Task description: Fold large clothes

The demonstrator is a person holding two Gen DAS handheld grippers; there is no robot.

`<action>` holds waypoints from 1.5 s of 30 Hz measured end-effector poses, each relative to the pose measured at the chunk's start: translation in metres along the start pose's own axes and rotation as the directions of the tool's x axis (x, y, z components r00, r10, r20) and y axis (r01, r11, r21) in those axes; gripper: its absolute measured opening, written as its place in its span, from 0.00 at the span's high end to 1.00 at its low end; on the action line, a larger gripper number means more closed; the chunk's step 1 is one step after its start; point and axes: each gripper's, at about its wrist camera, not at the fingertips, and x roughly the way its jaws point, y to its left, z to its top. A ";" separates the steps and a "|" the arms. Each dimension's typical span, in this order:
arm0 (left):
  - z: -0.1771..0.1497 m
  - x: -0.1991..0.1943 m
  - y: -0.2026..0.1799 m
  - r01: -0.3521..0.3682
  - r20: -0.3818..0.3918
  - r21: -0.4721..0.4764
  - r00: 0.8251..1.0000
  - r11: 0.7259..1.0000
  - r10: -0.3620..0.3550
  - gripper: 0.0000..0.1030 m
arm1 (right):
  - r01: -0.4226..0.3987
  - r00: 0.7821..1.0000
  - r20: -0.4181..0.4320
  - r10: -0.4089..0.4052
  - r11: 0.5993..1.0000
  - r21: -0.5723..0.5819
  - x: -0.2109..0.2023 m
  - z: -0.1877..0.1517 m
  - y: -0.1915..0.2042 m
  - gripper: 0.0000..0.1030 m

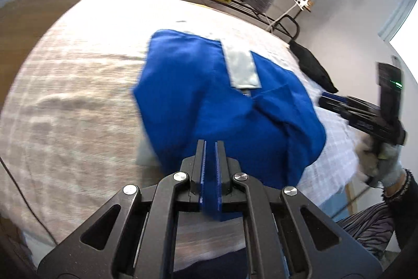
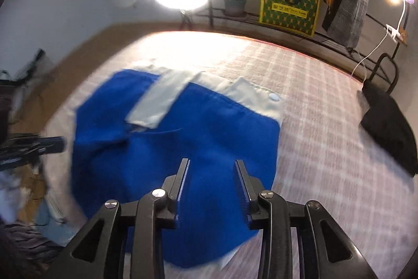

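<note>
fabric first: the blue garment (image 2: 172, 143) with its pale grey trim (image 2: 159, 101) looks soft and light, no stiffness, so it will sag and slide on itself, and a hem or corner through both layers is the place to pinch, not the middle of the panel. it lies part folded on the checked bed (image 2: 326, 122), near edge toward me. my left hand-held gripper (image 1: 210, 145) is low at that near edge, jaws nearly together with blue cloth pinched between them; my right hand-held gripper (image 2: 212, 165) hangs above the cloth, fingers apart and holding nothing.
</note>
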 end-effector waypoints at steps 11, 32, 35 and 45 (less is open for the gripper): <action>0.037 -0.014 0.048 0.089 0.087 -0.201 0.994 0.976 -0.072 0.64 | -0.097 0.994 0.080 0.080 0.965 0.242 -0.036 -0.031 -0.042 0.32; 0.052 0.037 0.069 -0.015 -0.074 -0.136 0.997 0.991 0.005 0.76 | -0.253 0.960 -0.061 0.273 0.940 0.229 0.020 -0.043 -0.045 0.57; 0.063 0.021 0.083 0.035 -0.017 -0.205 0.999 0.978 -0.039 0.42 | -0.273 0.962 0.072 0.264 0.927 0.256 -0.004 -0.041 -0.070 0.28; 0.072 0.046 0.133 0.266 0.043 -0.518 0.957 0.813 -0.285 0.40 | -0.374 0.921 0.108 0.373 0.779 0.503 0.029 -0.044 -0.139 0.24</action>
